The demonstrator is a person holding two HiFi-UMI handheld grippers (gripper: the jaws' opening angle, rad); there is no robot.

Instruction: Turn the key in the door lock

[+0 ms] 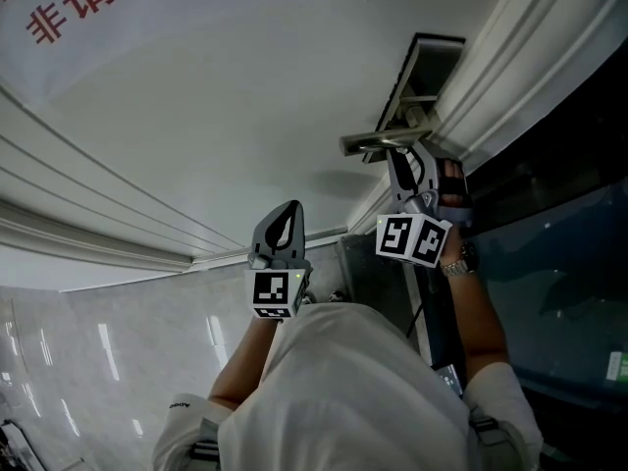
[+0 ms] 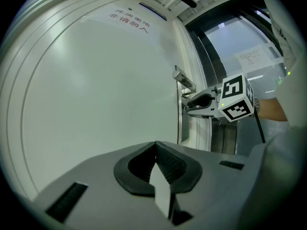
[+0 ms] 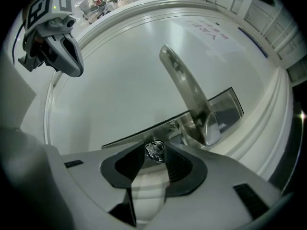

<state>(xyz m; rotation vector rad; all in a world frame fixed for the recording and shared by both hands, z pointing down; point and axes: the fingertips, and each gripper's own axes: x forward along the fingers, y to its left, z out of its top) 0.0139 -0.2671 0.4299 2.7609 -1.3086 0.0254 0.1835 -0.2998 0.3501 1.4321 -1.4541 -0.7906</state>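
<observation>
White door [image 1: 196, 116] with a silver lever handle [image 1: 378, 141] at its edge, seen from the head view. Red print [image 1: 69, 8] is on the door panel at upper left, too partial to read. A dark glass panel [image 1: 559, 263] lies beyond the frame on the right.

Right gripper [image 1: 398, 157]: it is held against the door edge just beside the lever handle. Its marker cube [image 1: 412, 238] faces the camera, and a wristwatch [image 1: 459, 259] is on the arm behind it. In the right gripper view its jaws stand apart. The head of the key [image 3: 154, 151] sits between the tips of the two ribbed pads. A strip of pale door shows in the gap nearer the camera, and neither pad visibly presses on the key. The key projects from the metal lock plate [image 3: 225, 107], along the plate from the base of the lever. In the left gripper view this gripper sits just under the lever.

Left gripper [image 1: 290, 207]: it is held well apart from the lock, pointing at the bare door panel and touching nothing. In the left gripper view its jaws are closed, the pads meeting at the tips with nothing between them. The right gripper and the lever handle show beyond, to the right.
</observation>
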